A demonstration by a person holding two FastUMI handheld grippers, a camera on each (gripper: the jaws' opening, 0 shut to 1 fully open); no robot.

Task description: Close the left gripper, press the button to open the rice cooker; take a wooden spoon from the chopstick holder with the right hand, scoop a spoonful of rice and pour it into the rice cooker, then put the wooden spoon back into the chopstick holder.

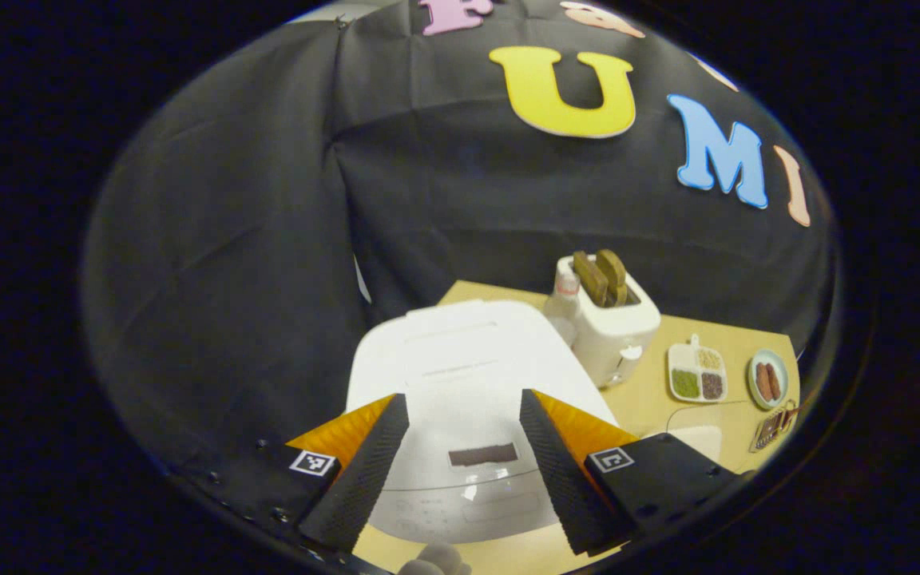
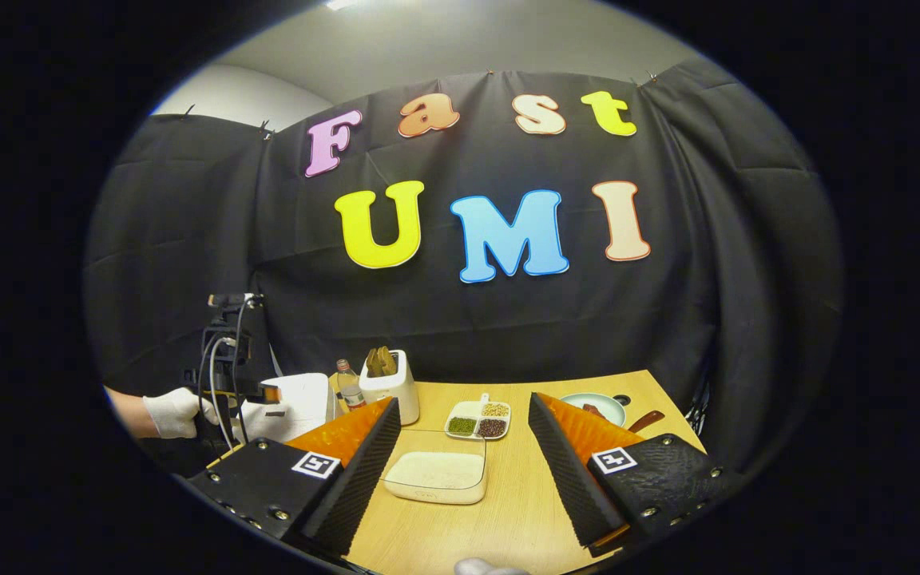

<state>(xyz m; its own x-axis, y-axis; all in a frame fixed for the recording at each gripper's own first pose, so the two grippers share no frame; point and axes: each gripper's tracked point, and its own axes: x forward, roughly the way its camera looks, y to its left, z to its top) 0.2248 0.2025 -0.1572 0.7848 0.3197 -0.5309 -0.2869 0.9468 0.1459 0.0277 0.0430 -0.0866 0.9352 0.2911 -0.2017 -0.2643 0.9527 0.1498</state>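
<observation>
While the left gripper hangs above the closed rice cooker with its fingers spread wide, the cooker sits at the table's far left corner. Just right of it stands the holder with wooden spoons upright inside, a bottle touching its left side. The right gripper is likewise released, hovering over the near table above a clear container of rice. Beyond lie a divided dish and a plate. A gloved hand holds the left gripper.
</observation>
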